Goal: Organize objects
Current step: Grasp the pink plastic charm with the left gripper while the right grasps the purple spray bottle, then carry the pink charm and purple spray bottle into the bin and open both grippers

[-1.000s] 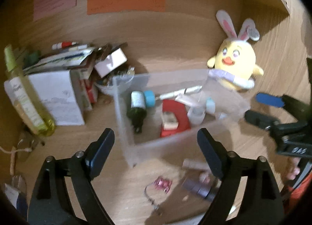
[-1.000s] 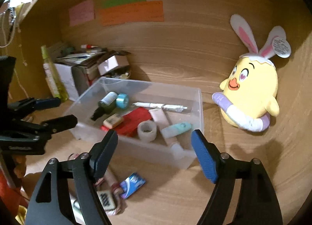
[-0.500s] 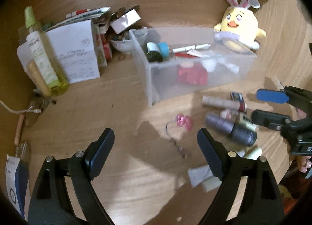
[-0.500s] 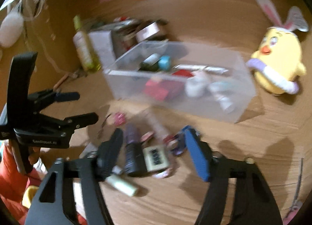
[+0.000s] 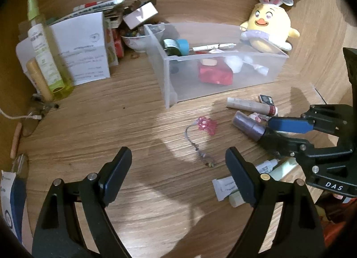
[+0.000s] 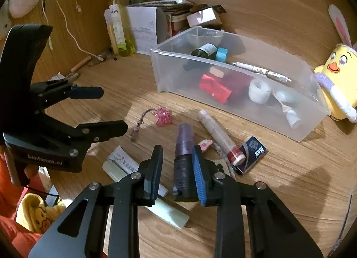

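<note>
The right claw (image 6: 176, 168) is closing around the purple bottle (image 6: 184, 159), which may roll aside; the left claw (image 5: 178, 168) hangs open.

Both tools are matte black, scissor-framed, with silver rivets at the pivots. The left gripper (image 5: 177, 175) has black-edged fingers with dark blue pads, and white lettering on its body in the right wrist view. The right gripper (image 6: 176, 168) has a bright blue ribbed pad (image 6: 198, 174) and "DAS" lettering. An orange-red sleeve (image 6: 13, 231) shows.
</note>
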The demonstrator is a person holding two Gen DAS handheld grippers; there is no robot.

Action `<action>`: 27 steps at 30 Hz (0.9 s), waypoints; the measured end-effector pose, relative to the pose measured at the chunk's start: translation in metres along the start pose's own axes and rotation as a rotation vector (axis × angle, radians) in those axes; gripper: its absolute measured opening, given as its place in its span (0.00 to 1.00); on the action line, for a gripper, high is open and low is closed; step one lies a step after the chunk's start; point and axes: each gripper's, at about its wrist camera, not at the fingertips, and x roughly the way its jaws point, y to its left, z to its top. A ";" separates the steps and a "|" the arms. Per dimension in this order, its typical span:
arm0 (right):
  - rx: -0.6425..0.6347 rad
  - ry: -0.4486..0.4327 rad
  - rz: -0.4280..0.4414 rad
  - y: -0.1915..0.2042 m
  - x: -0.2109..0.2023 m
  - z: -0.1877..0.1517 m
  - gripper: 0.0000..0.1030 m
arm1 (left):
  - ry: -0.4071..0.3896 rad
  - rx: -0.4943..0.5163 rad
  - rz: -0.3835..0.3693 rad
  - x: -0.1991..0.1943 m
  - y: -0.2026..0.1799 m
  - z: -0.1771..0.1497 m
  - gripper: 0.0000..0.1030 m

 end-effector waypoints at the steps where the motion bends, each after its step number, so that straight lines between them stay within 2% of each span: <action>1: 0.005 0.009 0.003 -0.002 0.001 -0.002 0.24 | 0.003 0.008 -0.004 0.001 -0.002 0.002 0.83; 5: 0.020 0.036 0.004 -0.007 0.007 -0.010 0.24 | 0.029 0.049 -0.006 0.014 -0.011 0.010 0.77; 7: 0.025 0.036 0.008 -0.009 0.008 -0.011 0.24 | 0.059 0.067 -0.006 0.024 -0.015 0.014 0.71; 11: 0.025 0.027 0.007 -0.008 0.010 -0.008 0.23 | 0.097 0.071 -0.001 0.040 -0.018 0.019 0.67; 17: 0.045 -0.009 0.017 -0.011 0.000 -0.007 0.23 | 0.092 0.084 -0.001 0.045 -0.021 0.027 0.60; 20: 0.058 -0.048 0.002 -0.014 -0.012 -0.007 0.23 | 0.096 0.081 -0.015 0.050 -0.021 0.032 0.44; 21: 0.064 -0.062 -0.002 -0.016 -0.017 -0.007 0.23 | 0.095 0.079 -0.021 0.051 -0.020 0.033 0.37; 22: 0.067 -0.069 -0.002 -0.018 -0.019 -0.005 0.23 | 0.092 0.080 -0.018 0.051 -0.020 0.033 0.24; 27: 0.095 -0.123 -0.020 -0.029 -0.039 -0.002 0.23 | 0.077 0.067 -0.012 0.046 -0.019 0.032 0.25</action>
